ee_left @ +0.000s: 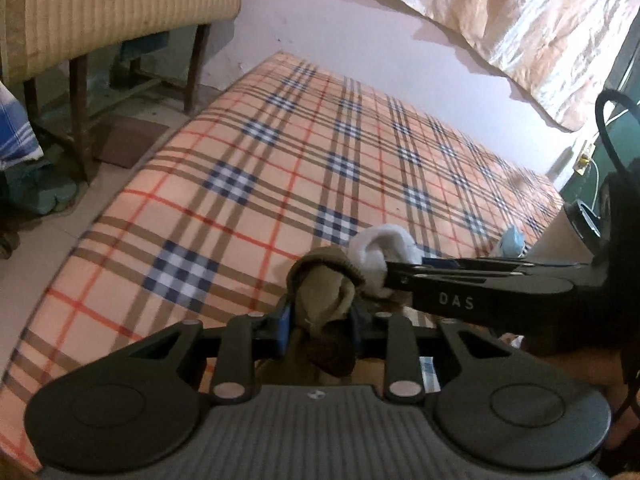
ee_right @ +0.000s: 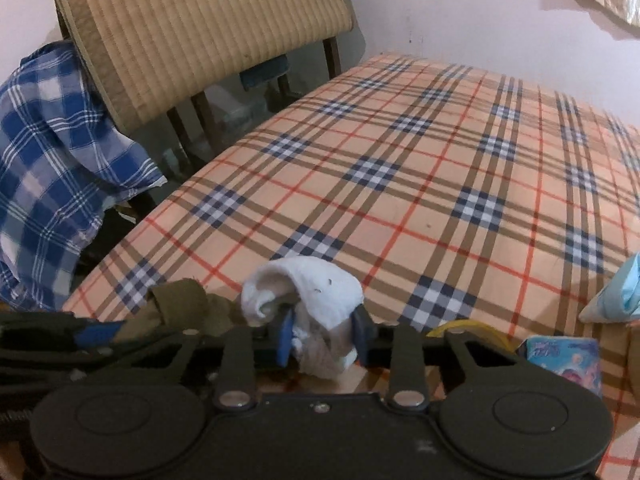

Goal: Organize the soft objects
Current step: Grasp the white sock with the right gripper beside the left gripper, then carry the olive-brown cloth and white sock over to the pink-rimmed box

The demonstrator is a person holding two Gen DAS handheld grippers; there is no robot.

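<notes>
- Two socks are showing: one olive sock [ee_left: 326, 294] and one white sock [ee_right: 308, 292], side by side above the bed's near edge.
- The left hand-held gripper [ee_left: 320, 322] is pinching the olive sock between narrowed blue pads.
- The right hand-held gripper [ee_right: 322, 336] is clamping the white sock likewise.
- A plaid bed [ee_right: 420, 184] is lying beneath; a striped chair [ee_right: 208, 28] is carrying a blue checked cloth [ee_right: 52, 152] beside a pale wall [ee_left: 340, 28].

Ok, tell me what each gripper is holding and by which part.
The left gripper clamps the olive-brown sock around its bunched middle. The right gripper clamps the white sock around its bunched middle, with its rolled end poking out past the fingers.
</notes>
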